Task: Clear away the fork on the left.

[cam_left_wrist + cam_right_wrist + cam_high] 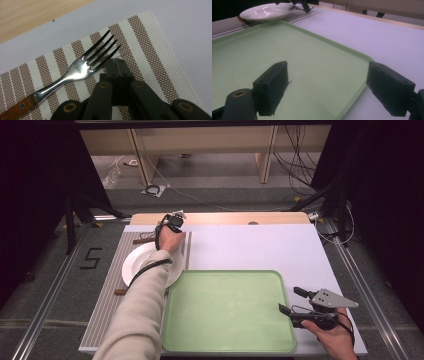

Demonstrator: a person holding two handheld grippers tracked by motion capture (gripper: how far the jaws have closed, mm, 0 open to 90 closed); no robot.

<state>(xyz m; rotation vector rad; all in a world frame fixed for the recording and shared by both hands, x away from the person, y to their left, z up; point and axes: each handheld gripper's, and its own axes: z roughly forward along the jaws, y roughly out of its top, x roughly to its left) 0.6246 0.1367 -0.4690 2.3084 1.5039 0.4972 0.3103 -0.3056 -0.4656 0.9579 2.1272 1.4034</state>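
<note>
A fork with a wooden handle lies on the brown-and-white striped placemat. My left gripper is shut with nothing between its jaws, its tips resting right beside the fork's tines. In the high view the left gripper sits at the mat's far end, past a white plate. My right gripper is open and hovers over the right rim of an empty green tray. Its two pads straddle the tray's edge.
The plate rests on the placemat to the left of the tray. A brown handle pokes out from beneath the plate at the near left. The white table cover stretches behind and to the right of the tray.
</note>
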